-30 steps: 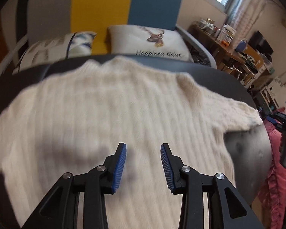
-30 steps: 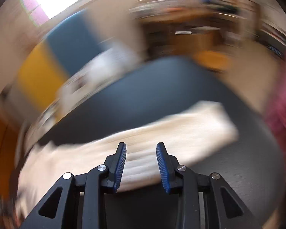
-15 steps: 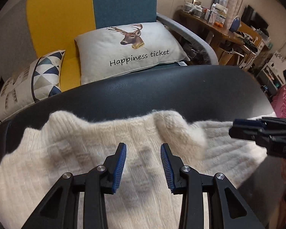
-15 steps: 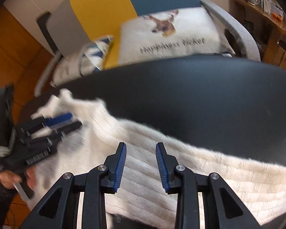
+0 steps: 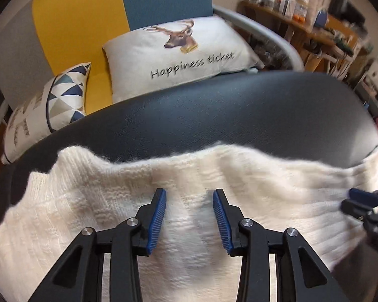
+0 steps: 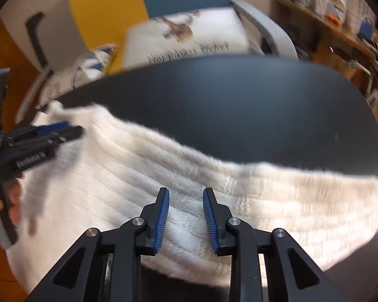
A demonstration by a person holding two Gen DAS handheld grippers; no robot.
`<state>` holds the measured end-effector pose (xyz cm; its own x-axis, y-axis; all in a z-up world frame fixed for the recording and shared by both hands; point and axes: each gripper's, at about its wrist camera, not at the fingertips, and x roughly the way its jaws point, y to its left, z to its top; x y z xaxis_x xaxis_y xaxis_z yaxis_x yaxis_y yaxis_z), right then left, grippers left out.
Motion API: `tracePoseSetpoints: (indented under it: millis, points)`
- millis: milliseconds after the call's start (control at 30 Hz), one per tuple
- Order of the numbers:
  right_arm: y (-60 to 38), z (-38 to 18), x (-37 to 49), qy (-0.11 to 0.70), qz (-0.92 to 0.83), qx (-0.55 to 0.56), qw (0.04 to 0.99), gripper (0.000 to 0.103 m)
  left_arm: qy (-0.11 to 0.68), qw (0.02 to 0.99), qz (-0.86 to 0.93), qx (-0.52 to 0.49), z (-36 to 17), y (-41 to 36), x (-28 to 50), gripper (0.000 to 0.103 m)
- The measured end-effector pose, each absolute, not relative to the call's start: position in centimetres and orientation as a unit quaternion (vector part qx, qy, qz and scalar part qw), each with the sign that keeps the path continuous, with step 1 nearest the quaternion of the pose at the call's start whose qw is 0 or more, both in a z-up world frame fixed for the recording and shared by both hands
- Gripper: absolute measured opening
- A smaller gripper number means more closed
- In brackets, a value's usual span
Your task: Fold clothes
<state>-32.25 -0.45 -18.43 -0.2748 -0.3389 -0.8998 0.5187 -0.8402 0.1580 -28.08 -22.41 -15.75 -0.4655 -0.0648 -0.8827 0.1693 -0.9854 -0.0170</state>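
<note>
The cream knit sweater (image 5: 189, 216) lies across the near part of the dark round table (image 5: 239, 110), already doubled into a long band directly under both tools. The left gripper (image 5: 189, 220) hovers over it with jaws apart and empty. The right gripper (image 6: 185, 217) is closing above the knit with nothing pinched yet, so further folds likely remain.

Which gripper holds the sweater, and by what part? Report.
Neither yet. The left gripper stands open over the sweater; the right gripper is closing, fabric between its fingers, unpinched.
</note>
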Motion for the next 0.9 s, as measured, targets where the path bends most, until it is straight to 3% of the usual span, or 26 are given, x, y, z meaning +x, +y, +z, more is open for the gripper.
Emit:
tracePoseSetpoints:
  millis: [167, 300, 433, 600, 733, 900]
  points:
    - [4.4, -16.9, -33.1, 0.076, -0.822, 0.523, 0.210, 0.028, 0.043, 0.045, -0.858, 0.511, -15.0, -21.0, -29.8, 0.040]
    - [10.4, -18.0, -35.0, 0.098, -0.835, 0.532, 0.103, 0.028, 0.054, 0.059, -0.840, 0.537, -16.9, -21.1, -31.4, 0.040]
    - [13.8, -20.5, -35.8, 0.130, -0.801, 0.580, 0.073, 0.027, 0.027, 0.071, -0.845, 0.530, -17.1, -20.0, -31.2, 0.042]
    - [14.9, -20.5, -33.3, 0.151, -0.797, 0.582, 0.060, 0.027, -0.004, 0.091, -0.845, 0.527, -17.4, -19.3, -31.2, 0.045]
    - [17.1, -19.4, -34.2, 0.073, -0.804, 0.587, 0.070, 0.031, 0.018, 0.093, -0.836, 0.540, -17.1, -19.9, -31.8, 0.045]
    - [13.6, -15.3, -31.9, 0.050, -0.829, 0.529, 0.176, 0.031, 0.061, 0.064, -0.857, 0.507, -13.2, -20.7, -28.4, 0.044]
